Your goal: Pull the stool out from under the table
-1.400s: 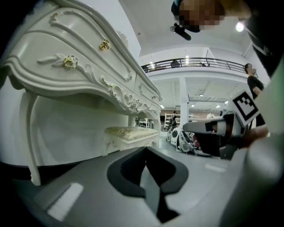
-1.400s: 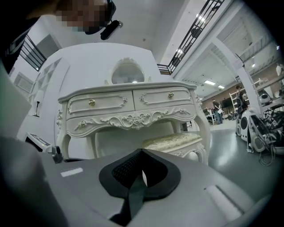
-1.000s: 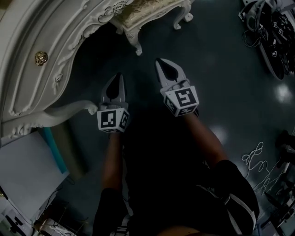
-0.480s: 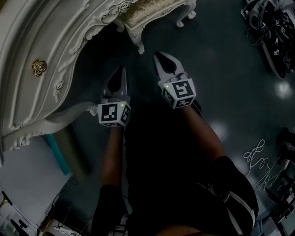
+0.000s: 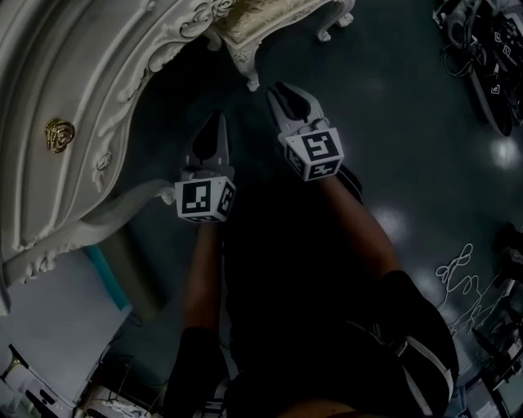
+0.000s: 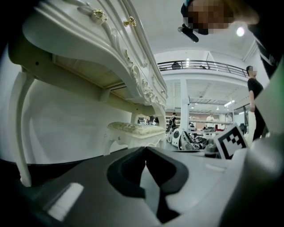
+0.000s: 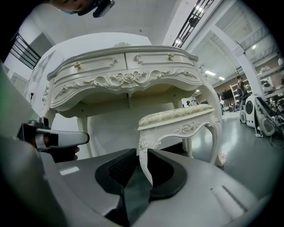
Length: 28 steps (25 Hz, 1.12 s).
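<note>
The stool (image 5: 255,23) stands on the dark glossy floor (image 5: 392,122) at the top centre of the head view, close against the carved front of the desk (image 5: 82,98). The white desk is the largest thing, and it fills the upper left of that view. In the right gripper view it arches across the upper half of the frame, with the stool right of centre under its front edge. The stool is cream with a patterned cushion and curved, carved legs.

The right hand-held gripper (image 5: 286,91) points at the stool from just below it in the head view. Its jaws are opening, with a narrow gap between them. The stool's near leg (image 7: 144,164) shows in line with that gap, and the pads do not press on it.

The left hand-held gripper (image 5: 216,124) hangs to its left, nearer the desk, with its jaws closed together on nothing.

A small gold knob (image 5: 59,133) sits on the desk front at the left of the frame. Thin white cables (image 5: 453,277) lie on the floor at the lower right.
</note>
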{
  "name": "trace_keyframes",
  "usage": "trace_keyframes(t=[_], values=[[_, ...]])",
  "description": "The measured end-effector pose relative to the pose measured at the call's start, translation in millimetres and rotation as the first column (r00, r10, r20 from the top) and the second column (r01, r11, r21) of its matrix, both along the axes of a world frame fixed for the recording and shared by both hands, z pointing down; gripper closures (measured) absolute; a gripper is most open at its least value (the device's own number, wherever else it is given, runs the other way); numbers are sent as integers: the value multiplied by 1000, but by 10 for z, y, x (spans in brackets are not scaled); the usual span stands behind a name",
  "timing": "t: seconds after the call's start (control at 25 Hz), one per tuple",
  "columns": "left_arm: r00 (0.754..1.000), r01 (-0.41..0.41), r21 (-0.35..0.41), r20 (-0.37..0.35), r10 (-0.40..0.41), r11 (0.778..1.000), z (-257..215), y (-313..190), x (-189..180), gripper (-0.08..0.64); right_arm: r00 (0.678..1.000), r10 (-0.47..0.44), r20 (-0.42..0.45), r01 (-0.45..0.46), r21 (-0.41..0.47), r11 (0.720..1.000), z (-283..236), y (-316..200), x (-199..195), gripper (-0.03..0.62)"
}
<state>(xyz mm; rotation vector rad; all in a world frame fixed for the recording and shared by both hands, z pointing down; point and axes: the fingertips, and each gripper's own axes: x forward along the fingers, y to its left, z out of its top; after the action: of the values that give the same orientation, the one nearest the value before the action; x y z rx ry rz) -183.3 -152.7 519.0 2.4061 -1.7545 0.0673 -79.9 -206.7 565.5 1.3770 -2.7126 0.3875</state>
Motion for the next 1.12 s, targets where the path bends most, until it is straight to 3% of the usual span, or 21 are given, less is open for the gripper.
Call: trace_keyframes(t=[1.12], values=[[1000, -16, 4, -4, 16, 1000, 128, -248, -149, 551, 998, -10, -55, 7, -56, 998, 542, -489, -409, 337]])
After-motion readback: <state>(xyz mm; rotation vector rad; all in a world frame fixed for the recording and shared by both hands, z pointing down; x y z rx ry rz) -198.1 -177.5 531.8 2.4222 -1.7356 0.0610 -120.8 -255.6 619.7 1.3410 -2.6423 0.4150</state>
